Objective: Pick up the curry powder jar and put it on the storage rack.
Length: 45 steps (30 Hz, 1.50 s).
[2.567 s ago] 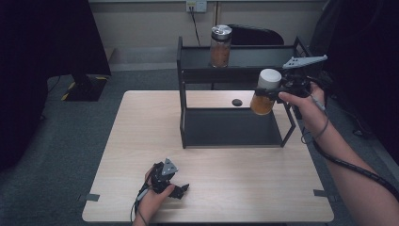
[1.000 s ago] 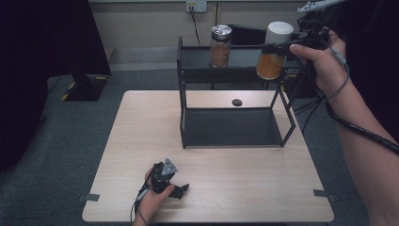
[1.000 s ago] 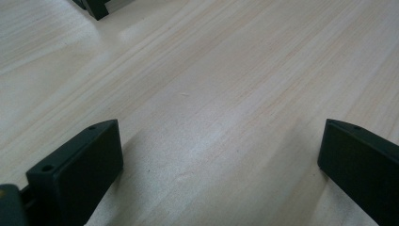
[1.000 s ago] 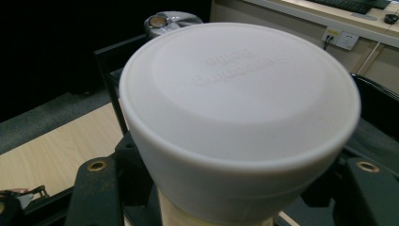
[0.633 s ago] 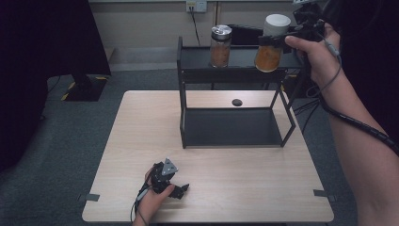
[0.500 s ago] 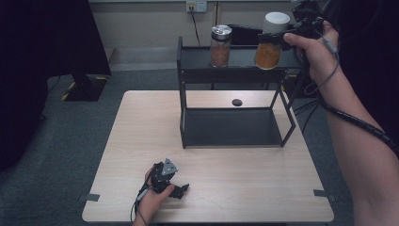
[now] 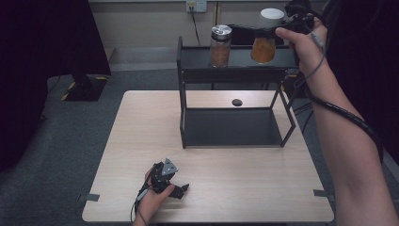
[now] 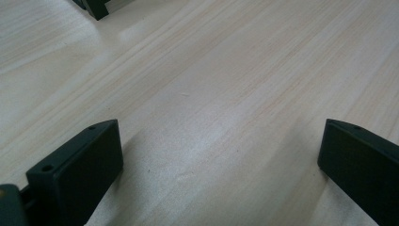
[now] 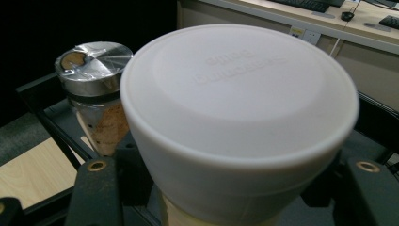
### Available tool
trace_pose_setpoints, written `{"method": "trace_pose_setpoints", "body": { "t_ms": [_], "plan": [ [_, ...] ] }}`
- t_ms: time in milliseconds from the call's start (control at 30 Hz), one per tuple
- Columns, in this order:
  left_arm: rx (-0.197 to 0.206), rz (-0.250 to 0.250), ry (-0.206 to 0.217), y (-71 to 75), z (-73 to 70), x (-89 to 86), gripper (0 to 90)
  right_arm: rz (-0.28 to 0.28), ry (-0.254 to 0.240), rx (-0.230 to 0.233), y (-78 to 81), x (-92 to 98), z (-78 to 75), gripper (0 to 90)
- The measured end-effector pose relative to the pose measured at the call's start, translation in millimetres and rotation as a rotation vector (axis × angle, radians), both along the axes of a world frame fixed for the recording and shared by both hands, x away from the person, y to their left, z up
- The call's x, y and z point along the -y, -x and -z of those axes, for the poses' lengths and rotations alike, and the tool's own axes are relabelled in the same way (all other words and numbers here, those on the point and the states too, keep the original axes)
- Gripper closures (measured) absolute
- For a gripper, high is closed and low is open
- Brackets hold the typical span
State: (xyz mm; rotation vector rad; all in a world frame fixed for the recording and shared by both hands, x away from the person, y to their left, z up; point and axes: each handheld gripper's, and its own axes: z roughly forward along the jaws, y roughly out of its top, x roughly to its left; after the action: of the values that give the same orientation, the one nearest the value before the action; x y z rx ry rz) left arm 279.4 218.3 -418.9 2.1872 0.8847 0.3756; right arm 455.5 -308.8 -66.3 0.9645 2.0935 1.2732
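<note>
A jar with a white lid (image 7: 264, 38) and orange-brown contents is held over the top shelf of a black rack (image 7: 197, 60); my right gripper (image 7: 275, 29) is shut on it just below the lid. In the right gripper view the white-lidded jar (image 9: 240, 108) sits between both jaws. To its left a second jar with a silver lid (image 7: 220, 45) (image 9: 91, 70) stands on the top shelf. My left gripper (image 7: 178, 189) rests on the table near its front edge. Its jaws stand wide apart over bare wood in the left gripper view, my left gripper (image 8: 219, 155) being open.
The wooden table (image 7: 141, 136) carries the two-tier rack at the back. A small dark disc (image 7: 236, 102) lies on the table behind the rack's lower shelf (image 7: 230, 127). A wall and a socket (image 7: 196, 5) lie beyond. The person's right forearm (image 7: 348, 141) crosses the right side.
My right gripper has carried the white-lidded jar up from beside the rack and then leftward over the top shelf, closer to the silver-lidded jar. The left gripper has stayed put.
</note>
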Motion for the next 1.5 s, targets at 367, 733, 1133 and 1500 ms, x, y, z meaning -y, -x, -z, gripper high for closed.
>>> {"method": "trace_pose_setpoints", "body": {
  "t_ms": [367, 733, 1133, 1500],
  "plan": [
    [0.000, 0.000, 0.000, 0.0, 0.0, 0.0, 0.0, -0.005, 0.015, -0.005, -10.8, -12.5, 7.4, 35.4],
    [0.000, 0.000, 0.000, 0.0, 0.0, 0.0, 0.0, -0.007, 0.003, -0.008, -16.3, -11.7, 13.3, 35.3],
    [0.000, 0.000, 0.000, 0.0, 0.0, 0.0, 0.0, 0.017, -0.001, 0.005, -12.9, -14.2, 16.2, 33.3],
    [0.000, 0.000, 0.000, 0.0, 0.0, 0.0, 0.0, 0.067, -0.038, 0.021, -5.8, -14.0, 22.1, 4.1]
  ]
}}
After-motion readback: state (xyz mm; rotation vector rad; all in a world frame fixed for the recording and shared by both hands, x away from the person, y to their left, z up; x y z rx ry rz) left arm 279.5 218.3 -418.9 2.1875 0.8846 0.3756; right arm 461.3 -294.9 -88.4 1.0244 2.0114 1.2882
